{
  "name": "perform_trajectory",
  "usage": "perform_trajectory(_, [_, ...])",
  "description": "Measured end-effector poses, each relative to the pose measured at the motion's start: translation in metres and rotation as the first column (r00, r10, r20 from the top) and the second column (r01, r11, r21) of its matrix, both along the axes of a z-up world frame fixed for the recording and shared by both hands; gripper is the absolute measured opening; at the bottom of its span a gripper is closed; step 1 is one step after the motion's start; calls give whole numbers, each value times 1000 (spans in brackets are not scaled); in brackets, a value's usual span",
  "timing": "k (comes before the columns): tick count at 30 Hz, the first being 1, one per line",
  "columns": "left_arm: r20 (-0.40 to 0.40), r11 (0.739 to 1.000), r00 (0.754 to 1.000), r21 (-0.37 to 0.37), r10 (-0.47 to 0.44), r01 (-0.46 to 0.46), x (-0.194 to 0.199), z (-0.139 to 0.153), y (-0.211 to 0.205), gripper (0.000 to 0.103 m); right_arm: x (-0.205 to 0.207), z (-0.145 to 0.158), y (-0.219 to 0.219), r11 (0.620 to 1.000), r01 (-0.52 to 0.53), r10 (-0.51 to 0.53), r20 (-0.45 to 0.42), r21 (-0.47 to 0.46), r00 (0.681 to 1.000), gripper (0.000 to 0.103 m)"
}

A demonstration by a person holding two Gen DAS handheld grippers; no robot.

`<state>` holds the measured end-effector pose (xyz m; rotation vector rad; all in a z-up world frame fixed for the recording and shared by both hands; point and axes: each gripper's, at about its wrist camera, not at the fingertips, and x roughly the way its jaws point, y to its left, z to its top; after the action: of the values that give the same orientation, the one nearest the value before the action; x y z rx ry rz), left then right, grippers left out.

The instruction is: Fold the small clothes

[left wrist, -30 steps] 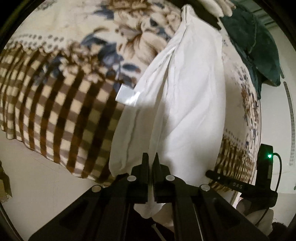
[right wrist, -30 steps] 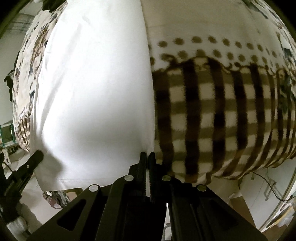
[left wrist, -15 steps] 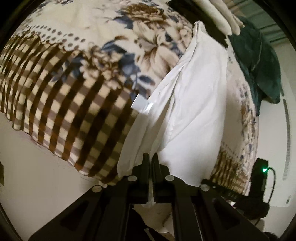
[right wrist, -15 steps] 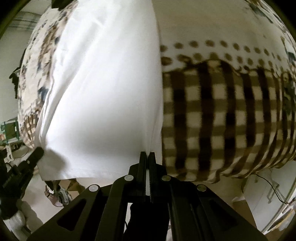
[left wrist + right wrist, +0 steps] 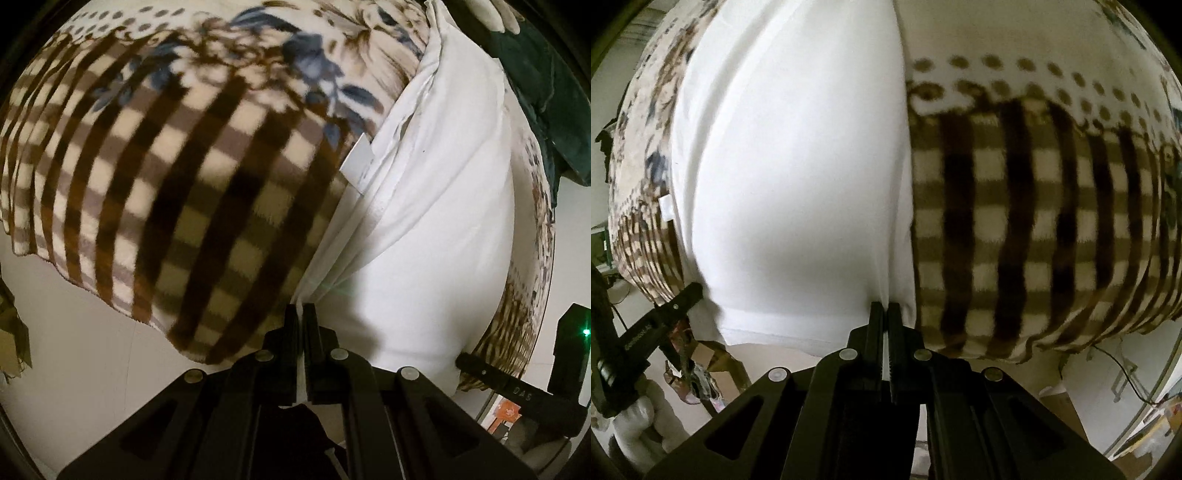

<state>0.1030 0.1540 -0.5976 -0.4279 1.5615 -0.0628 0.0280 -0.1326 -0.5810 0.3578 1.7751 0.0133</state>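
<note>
Left tongs (image 5: pixel 300 308): you had the jaws pinched together on the near left edge of the white garment (image 5: pixel 436 206); a sliver of white cloth showed between the fingers.
Right tongs (image 5: pixel 885 308): jaws likewise pressed together, clamped on the garment (image 5: pixel 798 158) at its near right edge, white fabric visible in the slit.
Garment: lay lengthwise on the blanket (image 5: pixel 184 177), running away from you; near hem at the blanket's near edge, between your two grips. Left side showed layered folds; the top face was smooth.
Tag (image 5: pixel 360 162): small white tag stuck out from the garment's left edge onto the blanket. No print could be made out. It also showed in the right view (image 5: pixel 666 207).
Writing: the right tool's finger, seen from the left camera, carried pale letters (image 5: pixel 521 394), roughly "DAS"; the rest was not legible. Lettering on the left tool's finger in the right view (image 5: pixel 639 334) was too blurred to read.
Surface: fleece blanket (image 5: pixel 1034 206), brown-and-cream check near you, a dotted band, then blue-brown flowers farther off.
Containers: cardboard box (image 5: pixel 703 356) below the surface at left; contents could not be told.
Room: dark green cloth (image 5: pixel 535 85) at the far right of the blanket. A green light (image 5: pixel 586 332) glowed on the right tool. Pale walls and floor.
</note>
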Motion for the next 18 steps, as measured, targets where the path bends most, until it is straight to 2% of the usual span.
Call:
perform_trajectory(4, [-16,1000,1000,10,-20,20,5,18,-4,3,-2,-7,-9,995,60,-54,-74,75,996,2])
perform_trajectory(7, [14,999,999,24,-34,34,19,48,-3,3,1,-2,-29,971,145,-126,-112,188,986,3])
perform_trajectory(11, [98,999,995,21,-36,34,66,86,-7,6,14,22,-51,950,190,-183,-51,247,982,5])
perform_trajectory(13, [116,999,992,12,-40,39,97,93,-13,27,28,36,-62,940,208,-213,-8,270,977,16])
perform_trajectory(14, [124,999,991,-2,-42,43,111,93,-16,48,34,41,-66,935,216,-227,6,280,974,32])
perform_trajectory(15, [150,998,988,-40,-41,48,129,95,-20,55,45,47,-71,927,230,-249,25,297,968,45])
perform_trajectory(18, [206,991,978,-117,-38,63,182,95,-42,55,85,59,-84,911,266,-303,75,316,950,51])
